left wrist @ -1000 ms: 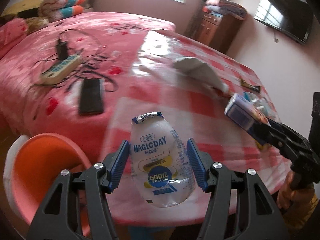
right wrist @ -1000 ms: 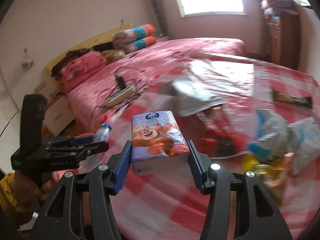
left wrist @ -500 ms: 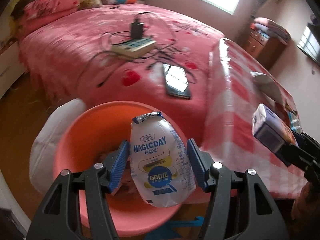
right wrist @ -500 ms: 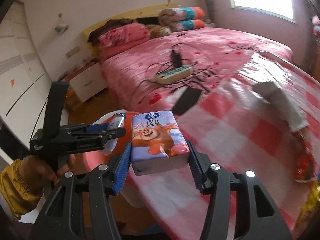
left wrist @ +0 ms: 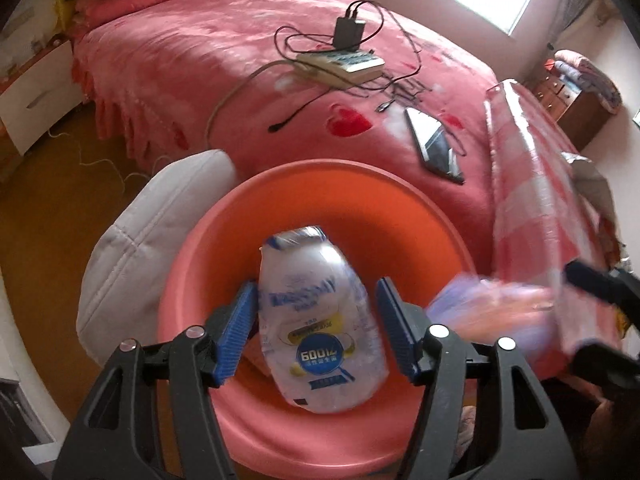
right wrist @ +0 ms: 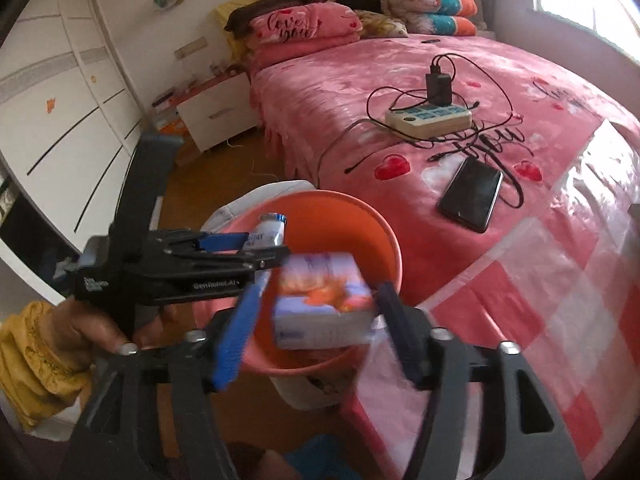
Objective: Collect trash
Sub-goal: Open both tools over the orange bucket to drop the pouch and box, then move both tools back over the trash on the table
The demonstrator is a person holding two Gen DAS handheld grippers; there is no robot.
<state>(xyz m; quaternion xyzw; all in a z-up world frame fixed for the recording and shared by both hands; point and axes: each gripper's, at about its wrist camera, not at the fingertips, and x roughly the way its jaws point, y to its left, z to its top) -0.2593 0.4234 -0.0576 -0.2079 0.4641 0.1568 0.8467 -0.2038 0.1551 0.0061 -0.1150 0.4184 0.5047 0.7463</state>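
On the left, a yellow sleeve (right wrist: 36, 360) and hand carry the left claw (left wrist: 316, 328) above the orange basin (left wrist: 224, 248), which sits low beside the bed (left wrist: 208, 64), handy as a trash bin. The claw's pads are spreading and already stand clear of the drink pouch (left wrist: 320, 332), which hangs blurred over the basin, seemingly in release. To the right, the right claw (right wrist: 316, 320) is opening too; the tissue pack (right wrist: 324, 304) sits loose between its pads, tipping over the basin's rim. Farther right, the tabletop (right wrist: 560, 320) with its checked cover lies just beside the basin.
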